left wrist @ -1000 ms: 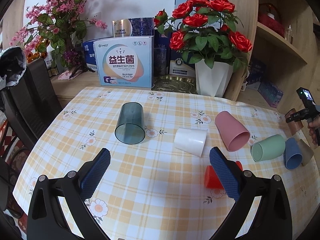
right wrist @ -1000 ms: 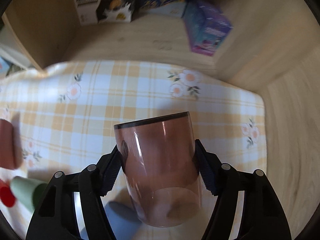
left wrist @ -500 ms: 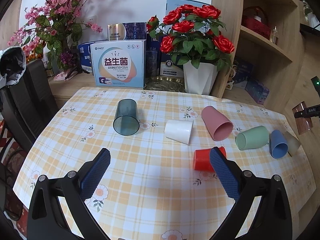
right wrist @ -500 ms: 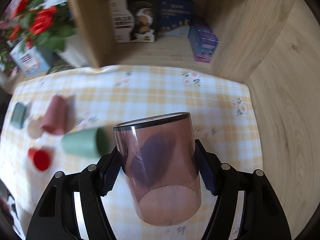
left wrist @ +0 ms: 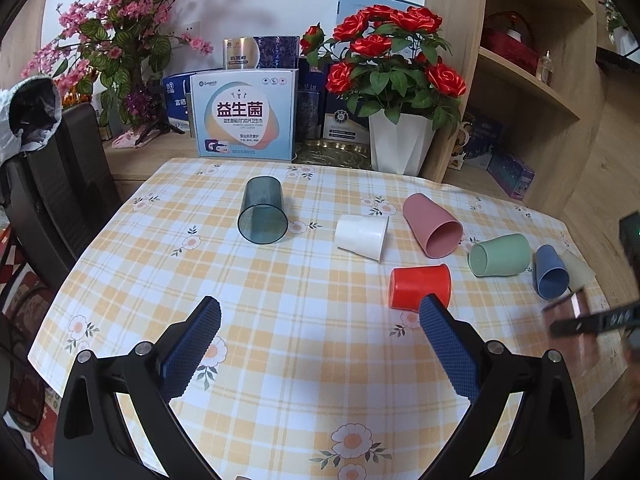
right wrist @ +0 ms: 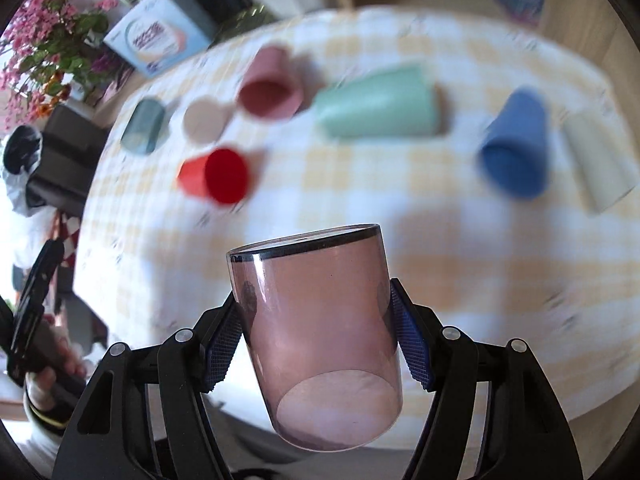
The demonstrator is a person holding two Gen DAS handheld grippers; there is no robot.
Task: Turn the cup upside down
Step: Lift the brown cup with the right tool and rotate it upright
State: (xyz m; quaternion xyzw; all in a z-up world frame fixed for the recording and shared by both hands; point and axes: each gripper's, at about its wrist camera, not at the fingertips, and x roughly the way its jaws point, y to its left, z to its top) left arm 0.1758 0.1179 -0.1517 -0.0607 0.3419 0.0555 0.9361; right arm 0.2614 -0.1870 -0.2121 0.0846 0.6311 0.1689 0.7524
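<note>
My right gripper (right wrist: 316,334) is shut on a clear pink-brown cup (right wrist: 320,332), held in the air above the near right part of the table, its thick base toward the camera and its dark rim pointing away. In the left wrist view this cup shows blurred at the right edge (left wrist: 572,312). My left gripper (left wrist: 320,336) is open and empty above the table's near side. Several cups lie on their sides on the checked tablecloth (left wrist: 280,320): a red cup (left wrist: 420,286), a white cup (left wrist: 362,236), a pink cup (left wrist: 432,224), a green cup (left wrist: 500,255), a blue cup (left wrist: 550,270), a clear teal cup (left wrist: 262,212).
A beige cup (left wrist: 576,266) lies at the table's right edge. A rose pot (left wrist: 400,144), boxes (left wrist: 244,120) and a pink flower plant (left wrist: 120,40) stand behind the table. A wooden shelf unit (left wrist: 520,80) is at the right, a black chair (left wrist: 60,184) at the left.
My right gripper has swung with the pink-brown cup from facing the shelf to facing the table and its cups, still blurred. My left gripper has pulled back and up a little.
</note>
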